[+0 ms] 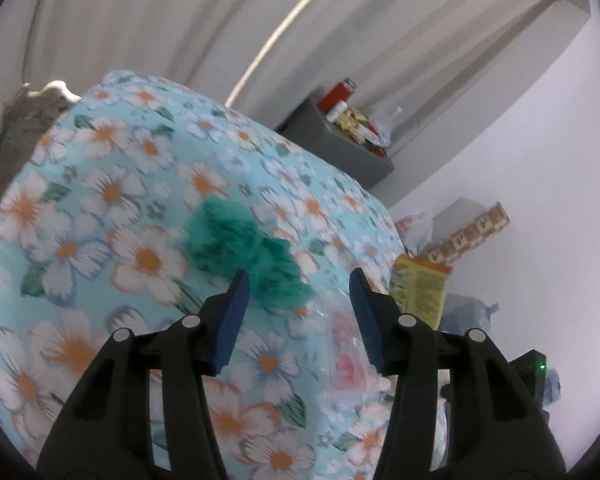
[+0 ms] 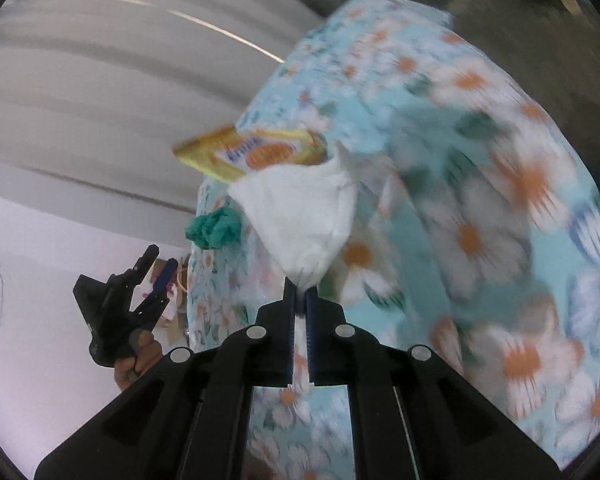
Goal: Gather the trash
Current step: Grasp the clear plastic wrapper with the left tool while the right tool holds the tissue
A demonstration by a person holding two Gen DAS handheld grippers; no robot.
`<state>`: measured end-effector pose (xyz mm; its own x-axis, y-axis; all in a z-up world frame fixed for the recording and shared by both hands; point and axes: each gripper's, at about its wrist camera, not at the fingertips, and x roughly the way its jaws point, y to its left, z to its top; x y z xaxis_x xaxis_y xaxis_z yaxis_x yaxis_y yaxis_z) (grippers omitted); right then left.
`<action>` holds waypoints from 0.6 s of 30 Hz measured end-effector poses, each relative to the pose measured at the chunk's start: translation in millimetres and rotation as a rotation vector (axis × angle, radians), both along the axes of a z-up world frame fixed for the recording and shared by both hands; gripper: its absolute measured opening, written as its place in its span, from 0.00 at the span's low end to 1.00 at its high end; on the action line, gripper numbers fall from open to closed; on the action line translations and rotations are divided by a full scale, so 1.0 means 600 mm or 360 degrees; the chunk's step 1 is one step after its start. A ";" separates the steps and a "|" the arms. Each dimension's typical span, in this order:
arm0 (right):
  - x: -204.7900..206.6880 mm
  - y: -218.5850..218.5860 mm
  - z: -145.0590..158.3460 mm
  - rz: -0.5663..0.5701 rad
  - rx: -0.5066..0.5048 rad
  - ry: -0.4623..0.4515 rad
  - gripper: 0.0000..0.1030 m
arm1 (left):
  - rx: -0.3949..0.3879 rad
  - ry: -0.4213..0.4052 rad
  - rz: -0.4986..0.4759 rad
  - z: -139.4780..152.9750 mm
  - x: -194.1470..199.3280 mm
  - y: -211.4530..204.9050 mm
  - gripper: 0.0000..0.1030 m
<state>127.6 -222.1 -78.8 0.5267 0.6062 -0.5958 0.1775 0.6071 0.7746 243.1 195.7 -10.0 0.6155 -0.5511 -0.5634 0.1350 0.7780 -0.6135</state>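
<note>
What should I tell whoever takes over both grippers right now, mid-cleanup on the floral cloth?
Right gripper: shut on a white tissue, lifted off the floral cloth.
Left gripper: open, holding nothing, its fingers either side of a green crumpled wad lying on the cloth.
Also on the cloth: a clear plastic wrapper and a yellow snack packet.
Done: tissue picked up.
Left: bin the tissue, then collect the wad, wrapper and packet. No bin is identifiable.

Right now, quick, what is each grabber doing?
Left gripper: open, holding nothing; the green wad lies just ahead of it.
Right gripper: shut on the white tissue.
</note>
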 end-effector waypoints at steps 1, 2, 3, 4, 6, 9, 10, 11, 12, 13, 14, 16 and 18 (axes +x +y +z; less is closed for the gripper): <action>-0.016 -0.010 -0.006 -0.0022 0.0022 0.0026 0.05 | -0.0006 0.0003 -0.0013 -0.001 -0.003 -0.006 0.46; -0.021 -0.014 -0.008 -0.0033 0.0029 0.0043 0.05 | -0.0012 0.0012 -0.0037 -0.003 -0.007 -0.017 0.46; -0.031 -0.019 -0.011 -0.0042 0.0035 0.0062 0.05 | -0.0013 0.0024 -0.0064 -0.006 -0.011 -0.027 0.46; -0.045 -0.026 -0.014 -0.0053 0.0040 0.0078 0.05 | -0.0014 0.0036 -0.0094 -0.008 -0.014 -0.036 0.46; -0.064 -0.036 -0.018 -0.0069 0.0042 0.0109 0.05 | -0.0001 0.0063 -0.0174 -0.016 -0.022 -0.064 0.46; -0.085 -0.051 -0.035 -0.0096 0.0061 0.0161 0.05 | 0.0043 0.0100 -0.0292 -0.028 -0.039 -0.110 0.46; -0.094 -0.056 -0.041 -0.0108 0.0077 0.0178 0.05 | 0.0076 0.0116 -0.0322 -0.033 -0.045 -0.125 0.46; -0.103 -0.062 -0.046 -0.0119 0.0093 0.0188 0.05 | 0.0115 0.0130 -0.0344 -0.038 -0.049 -0.137 0.46; -0.110 -0.068 -0.051 -0.0127 0.0110 0.0192 0.05 | 0.0155 0.0140 -0.0364 -0.041 -0.054 -0.147 0.46; -0.115 -0.072 -0.053 -0.0134 0.0118 0.0194 0.05 | 0.0206 0.0146 -0.0387 -0.045 -0.059 -0.160 0.46; -0.123 -0.081 -0.056 -0.0147 0.0125 0.0194 0.05 | 0.0250 0.0150 -0.0402 -0.048 -0.062 -0.169 0.46; -0.134 -0.089 -0.058 -0.0162 0.0132 0.0184 0.05 | 0.0318 0.0159 -0.0413 -0.053 -0.065 -0.179 0.47; -0.143 -0.097 -0.059 -0.0180 0.0134 0.0174 0.05 | 0.0386 0.0186 -0.0417 -0.061 -0.067 -0.191 0.48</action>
